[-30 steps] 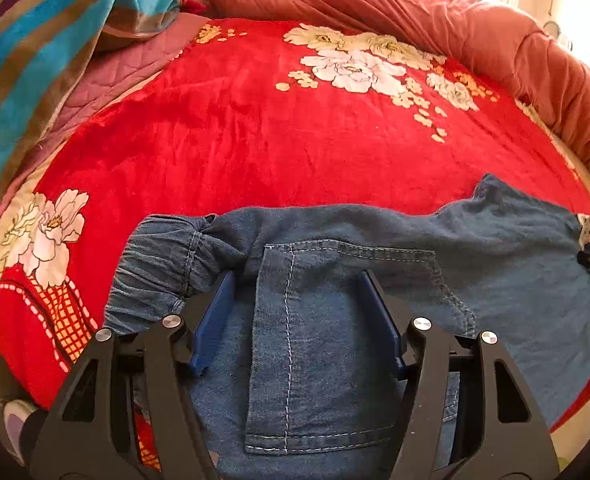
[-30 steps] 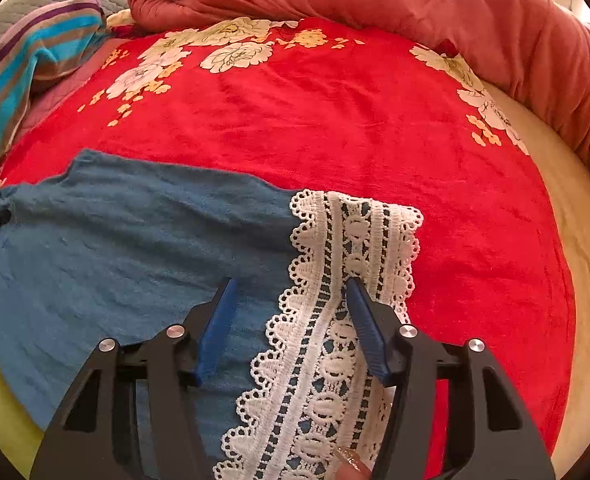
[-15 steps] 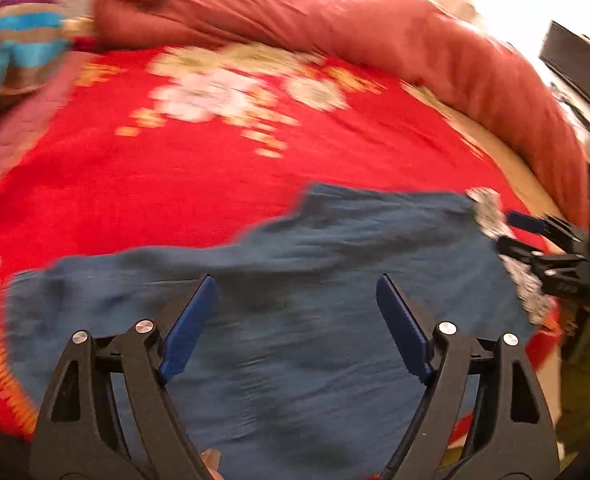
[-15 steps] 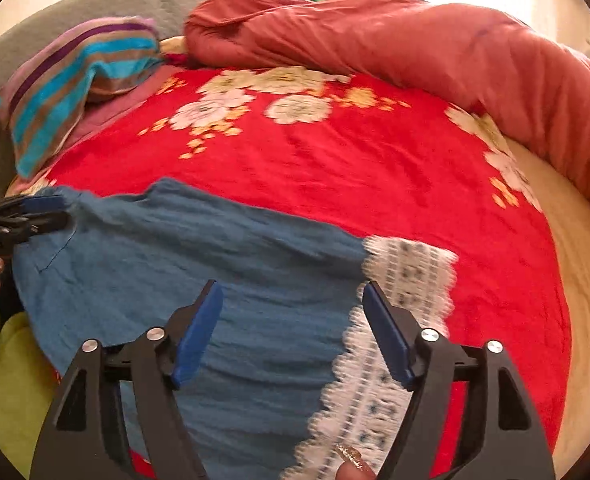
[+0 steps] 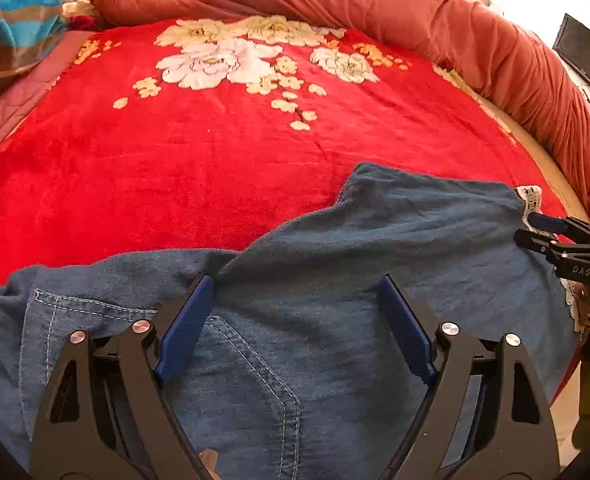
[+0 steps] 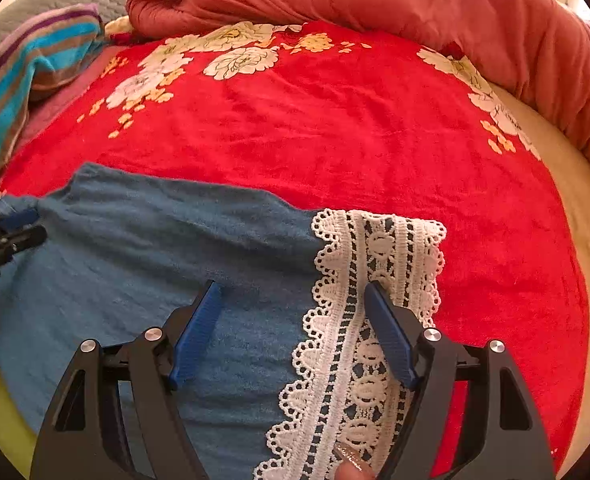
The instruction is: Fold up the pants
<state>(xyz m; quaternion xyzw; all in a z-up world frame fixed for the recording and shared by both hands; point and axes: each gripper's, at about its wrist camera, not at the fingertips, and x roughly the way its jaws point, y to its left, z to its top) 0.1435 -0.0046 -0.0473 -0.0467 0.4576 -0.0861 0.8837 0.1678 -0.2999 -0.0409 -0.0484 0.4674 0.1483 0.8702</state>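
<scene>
Blue denim pants [image 5: 335, 264] lie flat across the near edge of a red floral blanket [image 5: 215, 144]. A stitched pocket [image 5: 255, 380] shows under my left gripper [image 5: 295, 292], which is open just above the middle of the pants. In the right wrist view the pants [image 6: 155, 248] end in a white lace hem [image 6: 379, 248]. My right gripper [image 6: 295, 292] is open over the lace and denim at that leg end. It also shows at the right edge of the left wrist view [image 5: 559, 236]. The left gripper's tip shows at the left edge of the right wrist view [image 6: 11, 236].
A rolled rust-red quilt [image 5: 375, 4] lies along the far and right sides of the bed. A striped blue-and-brown blanket [image 6: 19, 76] sits at the far left. The beige mattress edge [image 6: 587, 248] shows on the right.
My left gripper has moved right from the waistband and pocket toward the middle of the pants. My right gripper drew back and up, then came down over the lace hem again. Both stay open.
</scene>
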